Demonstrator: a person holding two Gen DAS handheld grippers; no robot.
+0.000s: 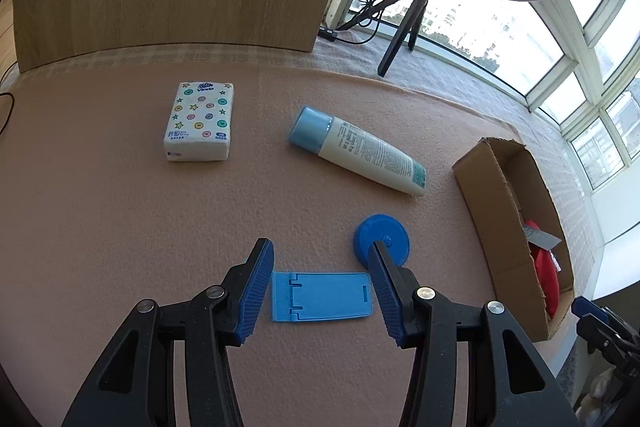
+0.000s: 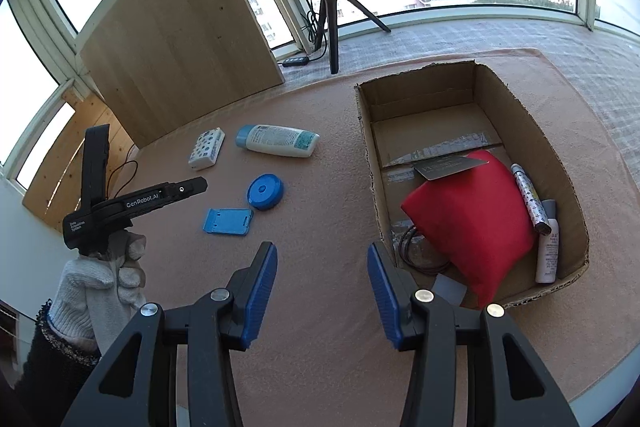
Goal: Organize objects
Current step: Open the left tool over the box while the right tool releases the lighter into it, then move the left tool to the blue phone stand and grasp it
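The left hand-held gripper (image 1: 322, 293) hangs low over the pink felt-covered surface (image 1: 100, 227) with its blue-padded jaws spread wide and nothing between the pads; the flat blue folding phone stand (image 1: 322, 297) lies on the surface in the gap between them, and whether the pads touch it cannot be told. Just past the right jaw tip sits a round blue tape measure (image 1: 382, 239), lying flat. Farther out, a white lotion bottle (image 1: 360, 151) with a light blue cap lies on its side, and to its left a white pack of Vinda tissues (image 1: 200, 121) rests flat, well apart from the bottle. A gloved hand (image 2: 108, 267) holds this gripper from below, as the right wrist view shows.

The right hand-held gripper (image 2: 322, 287) is likewise released, jaws wide apart and empty, above bare surface beside the near left corner of an open cardboard box (image 2: 370, 163). Inside the box lie a red cloth bundle (image 2: 472, 219), a grey card (image 2: 448, 167) on top of it, a patterned tube (image 2: 530, 201), a small white bottle (image 2: 548, 251) against the right wall, and a coiled dark cable (image 2: 416, 247) at the near end. Beyond the box stand a ring light on a tripod (image 2: 332, 27) and a wooden board (image 2: 176, 39) leaning by the windows.
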